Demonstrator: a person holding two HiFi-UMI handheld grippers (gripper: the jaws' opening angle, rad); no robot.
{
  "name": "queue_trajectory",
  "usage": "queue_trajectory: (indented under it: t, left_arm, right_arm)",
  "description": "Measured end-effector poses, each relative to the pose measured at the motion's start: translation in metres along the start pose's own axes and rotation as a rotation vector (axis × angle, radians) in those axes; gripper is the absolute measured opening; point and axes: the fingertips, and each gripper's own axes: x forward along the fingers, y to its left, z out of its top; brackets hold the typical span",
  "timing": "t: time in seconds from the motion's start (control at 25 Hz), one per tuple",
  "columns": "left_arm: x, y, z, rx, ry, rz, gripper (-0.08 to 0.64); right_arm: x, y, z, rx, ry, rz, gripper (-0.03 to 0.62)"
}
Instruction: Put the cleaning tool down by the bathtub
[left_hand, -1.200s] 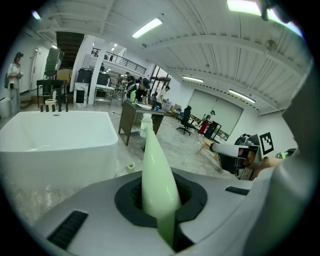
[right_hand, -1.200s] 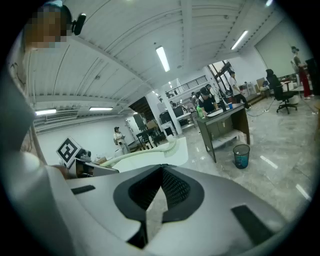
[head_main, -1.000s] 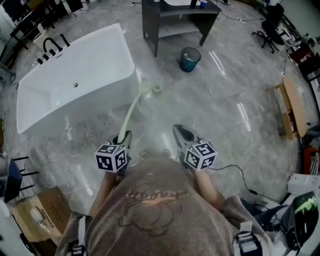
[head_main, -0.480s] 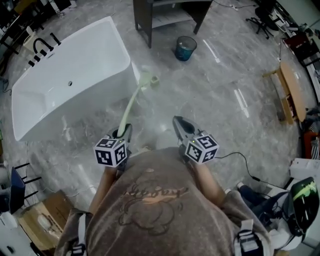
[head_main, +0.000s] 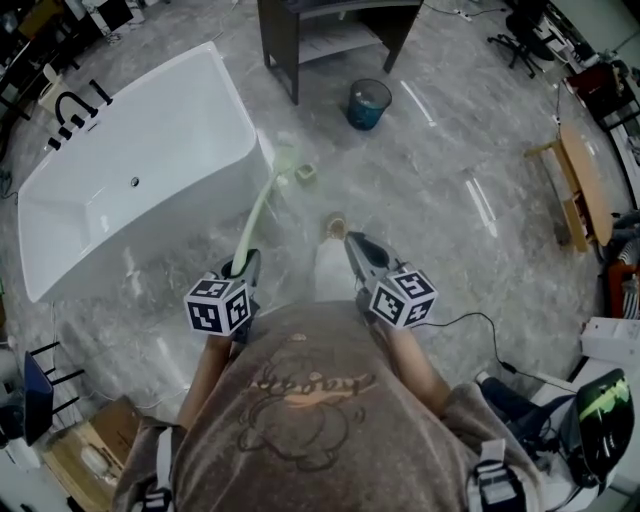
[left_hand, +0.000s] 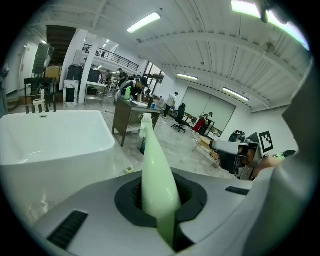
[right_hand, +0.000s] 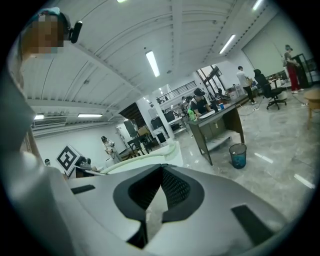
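The cleaning tool (head_main: 262, 205) is a long pale green handle with a small whitish head. My left gripper (head_main: 244, 268) is shut on its near end. The handle slants up and away, and its head hangs over the floor beside the near corner of the white bathtub (head_main: 140, 170). In the left gripper view the handle (left_hand: 152, 160) sits clamped between the dark pads of the left gripper (left_hand: 160, 202), with the tub (left_hand: 50, 135) on the left. My right gripper (head_main: 358, 250) is shut and holds nothing; the right gripper view shows only floor past the right gripper (right_hand: 152, 205).
A small pale object (head_main: 307, 173) lies on the floor by the tub's corner. The person's shoe (head_main: 335, 224) is stepped forward between the grippers. Beyond stand a dark desk (head_main: 290, 40) and a blue bin (head_main: 367, 103). A wooden bench (head_main: 580, 200) is at the right, a cable (head_main: 470, 322) behind.
The person has walked forward, so the tub and floor slid down the head view. A shoe has come into view. Both grippers keep their hold and pose.
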Motion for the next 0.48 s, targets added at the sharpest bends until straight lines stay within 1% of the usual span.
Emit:
queue_trajectory:
  t: [0.16,0.48]
  left_arm:
    - [0.027,0.013,0.022,-0.006,0.01,-0.005,0.011]
    - [0.095,0.032,0.077,-0.001,0.036,-0.012,0.011]
  right_arm:
    - [0.03,-0.018,0.016,-0.007,0.007,0.005,0.0]
    - [0.087,-0.075,0.057,0.015,0.016,0.007,0.0]
